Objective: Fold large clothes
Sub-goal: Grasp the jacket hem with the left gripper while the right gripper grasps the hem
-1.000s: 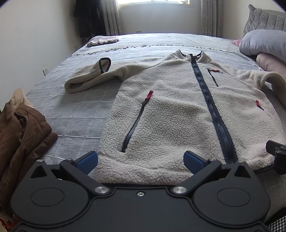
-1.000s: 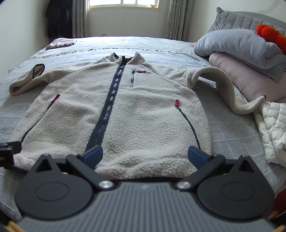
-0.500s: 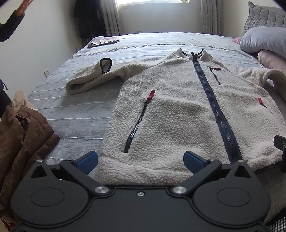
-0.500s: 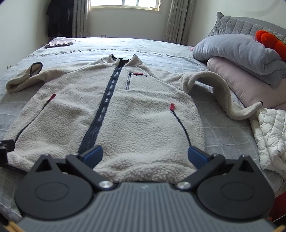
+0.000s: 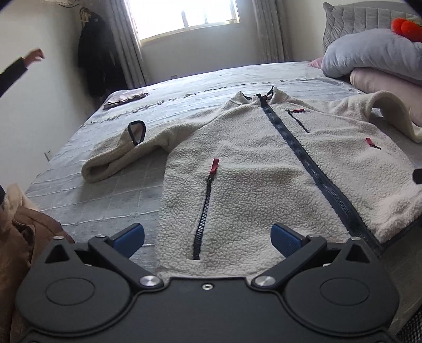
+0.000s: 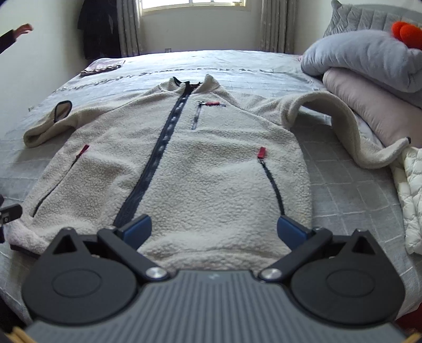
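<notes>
We hold the left gripper [image 5: 207, 236] low over the near hem of a cream fleece jacket [image 5: 263, 179], its blue pads spread wide with nothing between them; the right gripper [image 6: 213, 228] hangs likewise over the hem on the other side of the dark front zip [image 6: 161, 147], its pads also wide apart and empty; the jacket lies front-up and flat on the grey bed cover [image 6: 343, 190], collar toward the window [image 5: 184, 15]; one sleeve is doubled back on bare cover at the left [image 5: 116, 155], the other arches up against the stacked pillows [image 6: 369, 87] at the right; a white quilted garment [image 6: 411, 195] lies just beside that sleeve's cuff; a brown coat [image 5: 23, 237] sits at the bed's near left edge; open cover stretches beyond the collar; someone else's raised hand [image 6: 22, 28] shows by the left wall.
</notes>
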Action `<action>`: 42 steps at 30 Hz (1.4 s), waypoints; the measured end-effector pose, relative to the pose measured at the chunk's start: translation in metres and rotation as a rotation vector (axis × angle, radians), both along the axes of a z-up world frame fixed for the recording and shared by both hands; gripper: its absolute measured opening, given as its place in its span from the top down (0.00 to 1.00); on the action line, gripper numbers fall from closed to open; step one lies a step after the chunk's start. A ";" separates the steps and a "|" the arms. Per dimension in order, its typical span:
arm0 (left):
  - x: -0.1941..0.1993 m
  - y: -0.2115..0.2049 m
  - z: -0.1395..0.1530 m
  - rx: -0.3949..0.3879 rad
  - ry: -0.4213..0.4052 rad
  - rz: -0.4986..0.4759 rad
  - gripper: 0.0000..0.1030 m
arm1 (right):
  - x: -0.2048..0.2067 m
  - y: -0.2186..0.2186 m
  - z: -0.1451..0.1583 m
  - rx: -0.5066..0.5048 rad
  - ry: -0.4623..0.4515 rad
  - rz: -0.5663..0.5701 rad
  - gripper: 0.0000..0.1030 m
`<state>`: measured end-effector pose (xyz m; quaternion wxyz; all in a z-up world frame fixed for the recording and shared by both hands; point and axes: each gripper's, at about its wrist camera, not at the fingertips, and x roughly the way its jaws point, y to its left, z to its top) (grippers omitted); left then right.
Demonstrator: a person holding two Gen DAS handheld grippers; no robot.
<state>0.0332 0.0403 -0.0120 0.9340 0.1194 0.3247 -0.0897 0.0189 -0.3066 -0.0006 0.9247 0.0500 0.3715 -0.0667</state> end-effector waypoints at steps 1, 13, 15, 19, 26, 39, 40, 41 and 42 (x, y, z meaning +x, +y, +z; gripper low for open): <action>0.010 0.011 -0.001 -0.020 0.042 0.010 0.00 | 0.000 -0.017 0.001 0.020 0.020 -0.017 0.00; 0.055 0.114 -0.057 -0.446 0.362 0.084 0.07 | -0.036 -0.154 -0.058 0.446 0.085 -0.167 0.19; 0.053 0.121 -0.061 -0.478 0.373 0.081 0.12 | -0.047 -0.153 -0.063 0.450 0.089 -0.136 0.19; 0.059 0.121 -0.070 -0.572 0.422 0.018 0.25 | -0.050 -0.146 -0.074 0.493 0.096 -0.059 0.25; 0.066 0.100 -0.087 -0.644 0.468 -0.043 0.72 | -0.003 -0.147 -0.109 0.704 0.053 -0.031 0.36; 0.012 0.093 -0.022 -0.534 0.362 -0.055 0.84 | -0.039 -0.155 -0.027 0.447 0.021 -0.062 0.87; 0.006 0.090 -0.022 -0.509 0.378 -0.079 0.84 | -0.041 -0.151 -0.020 0.393 0.035 -0.054 0.87; 0.002 0.087 -0.025 -0.483 0.397 -0.094 0.83 | -0.043 -0.147 -0.018 0.352 0.056 -0.048 0.87; -0.001 0.083 -0.031 -0.450 0.418 -0.105 0.83 | -0.042 -0.143 -0.019 0.309 0.086 -0.037 0.87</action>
